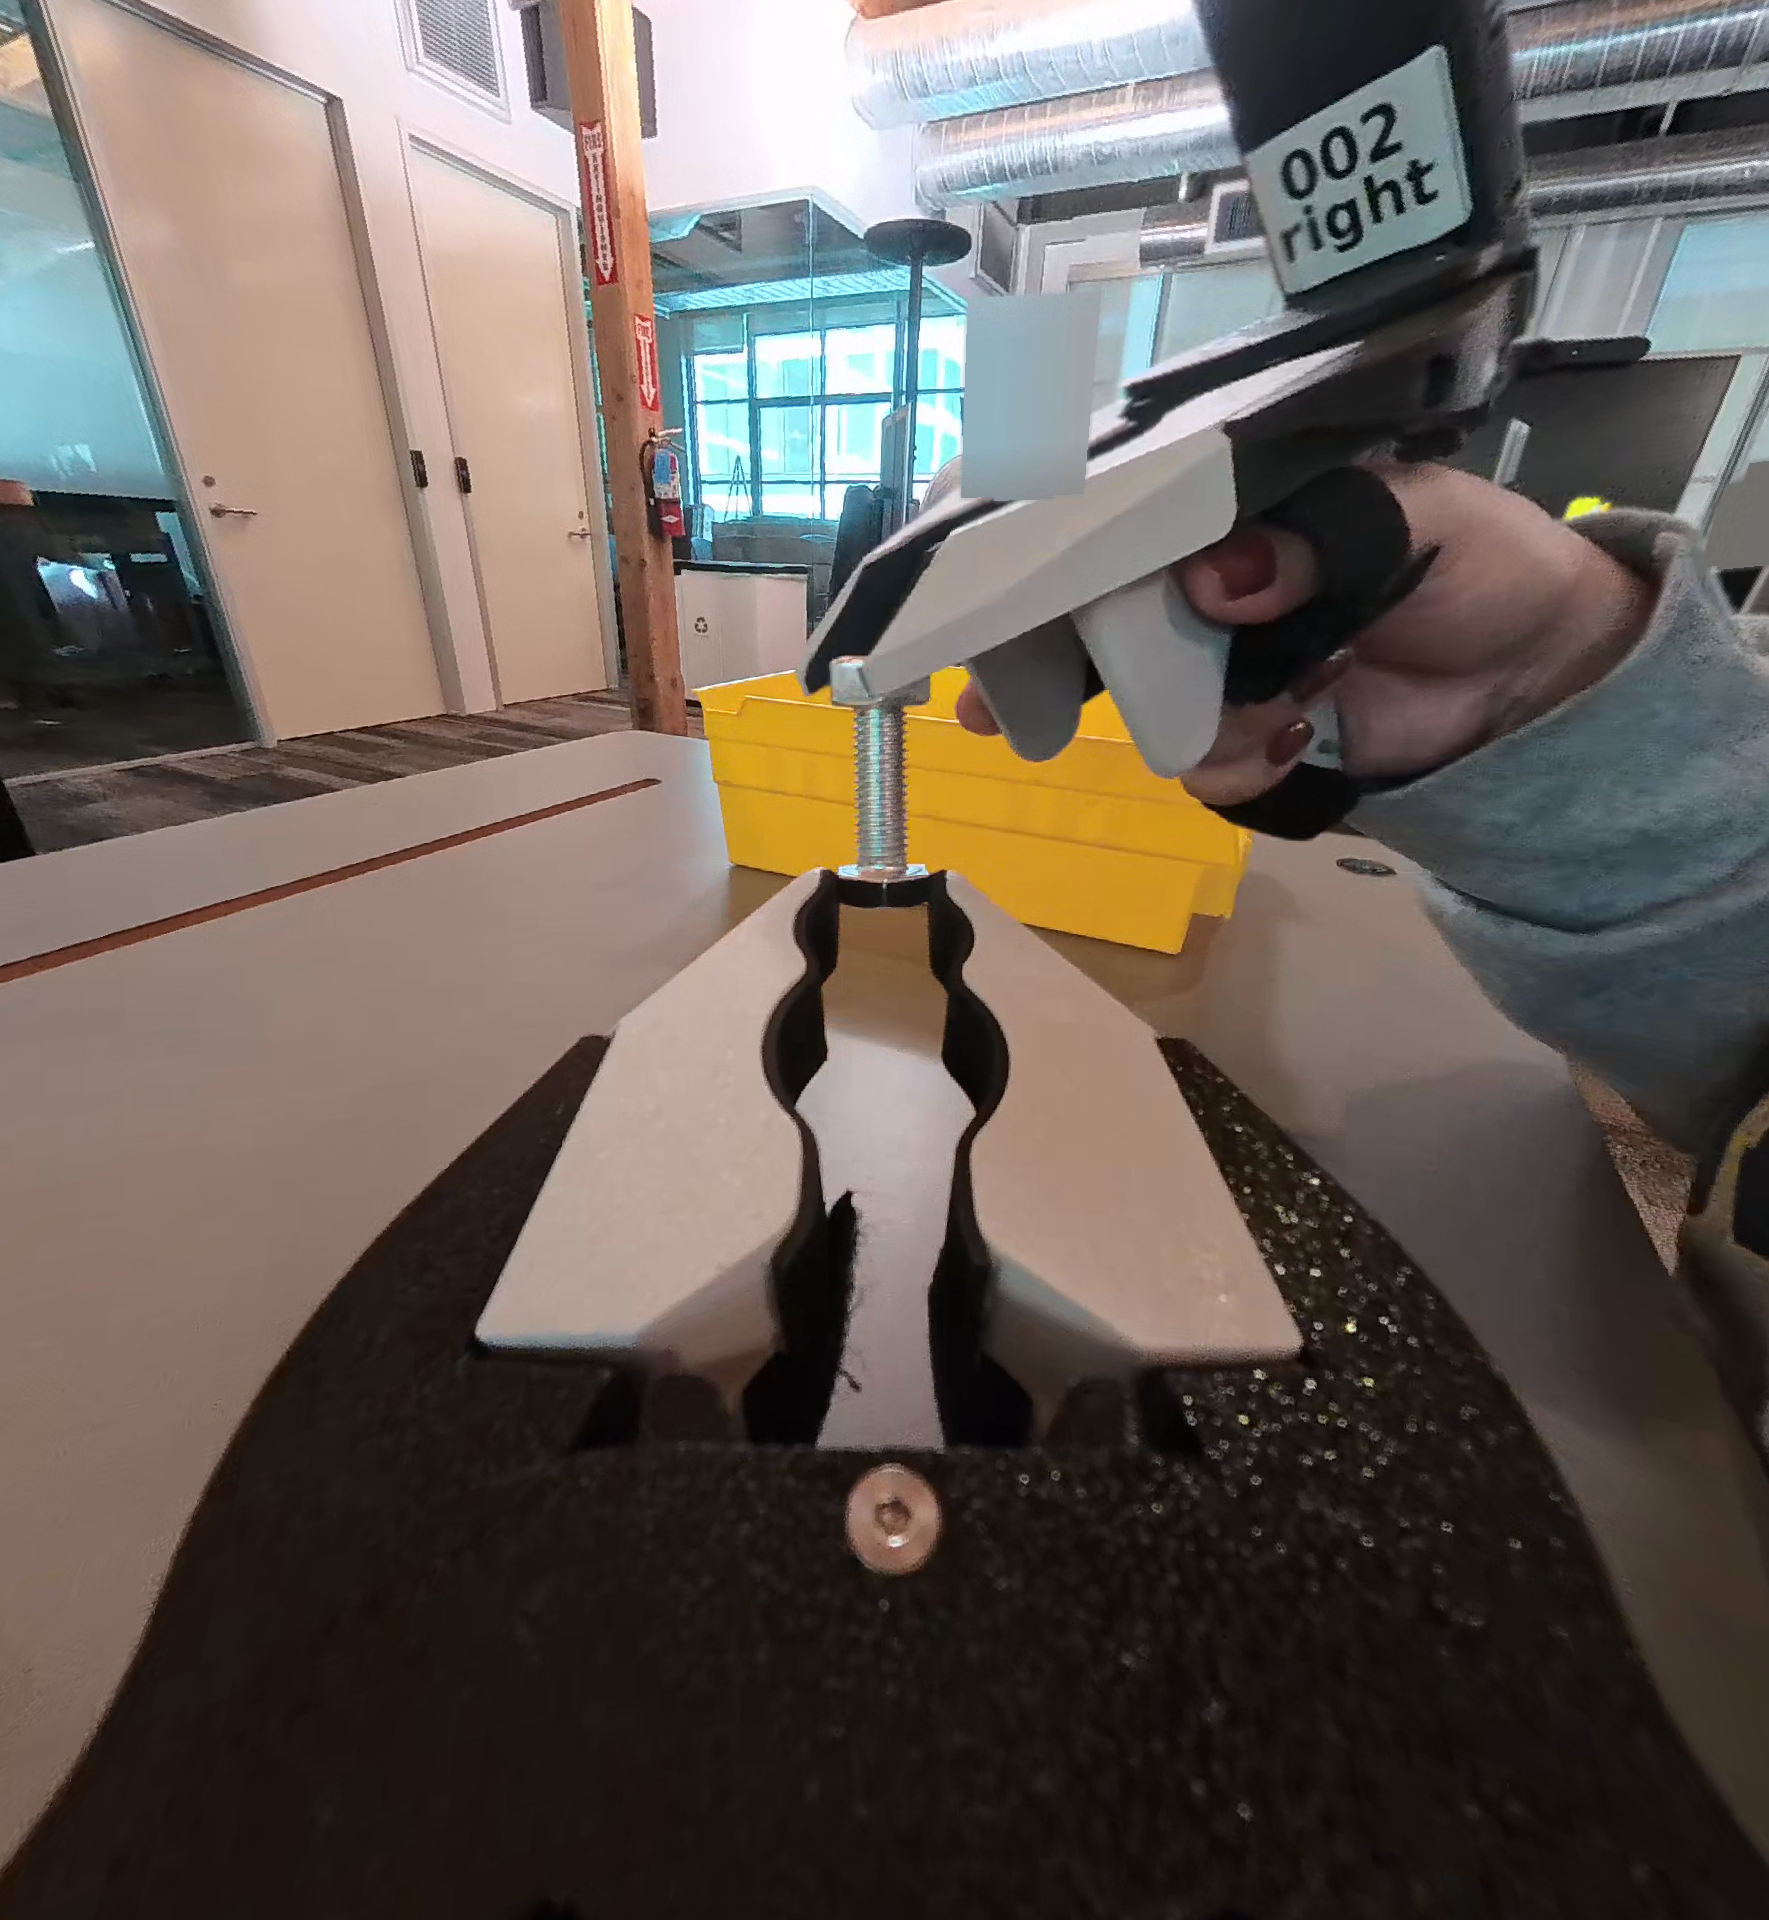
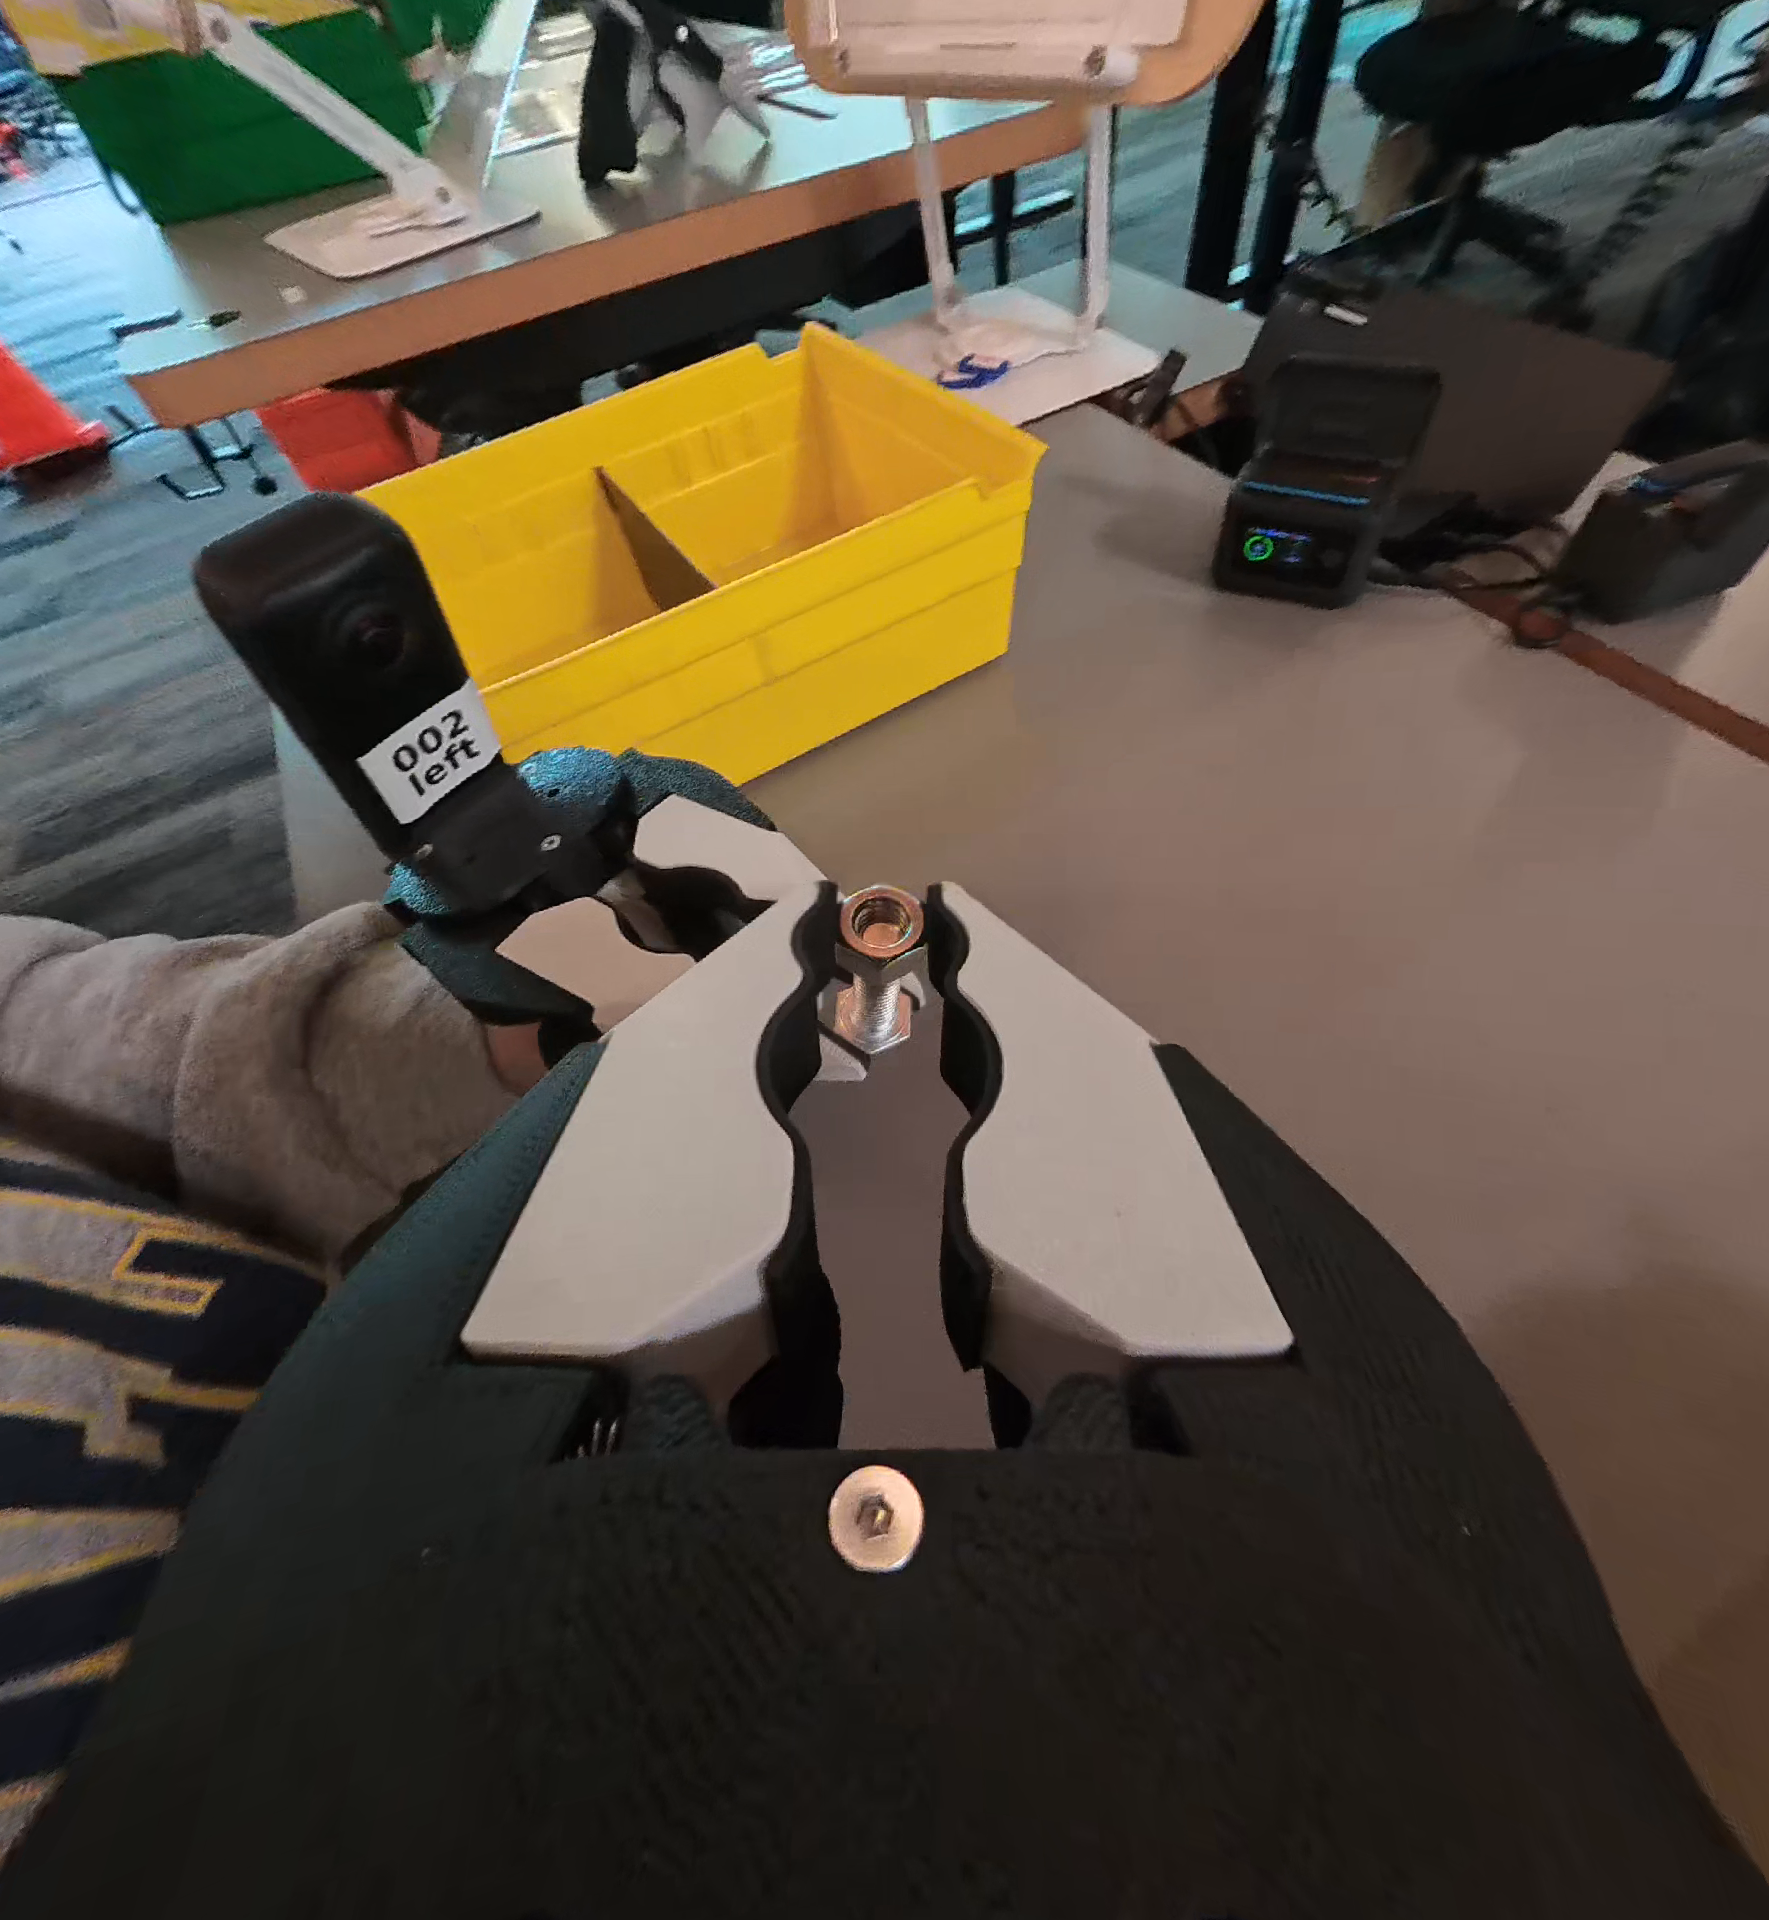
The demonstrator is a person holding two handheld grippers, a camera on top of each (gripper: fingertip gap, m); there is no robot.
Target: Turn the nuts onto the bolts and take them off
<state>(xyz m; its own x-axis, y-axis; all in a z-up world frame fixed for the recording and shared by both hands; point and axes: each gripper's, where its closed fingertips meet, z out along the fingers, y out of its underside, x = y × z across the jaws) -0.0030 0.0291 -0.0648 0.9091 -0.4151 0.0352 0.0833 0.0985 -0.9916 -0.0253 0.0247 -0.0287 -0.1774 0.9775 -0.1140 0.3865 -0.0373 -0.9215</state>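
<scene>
closest to us, our left tongs (image 1: 882,891) are clamped on the head of the bolt (image 1: 881,795), holding it upright above the worktop (image 1: 236,1143). our right tongs (image 2: 880,920) are clamped on the nut (image 2: 881,921) at the top of the threads. to turn it well, we judge, we should keep the bolt steady, keep the nut square to it, and twist in short arcs, regripping between them. beyond stands the yellow bin (image 2: 755,582), its visible part empty.
</scene>
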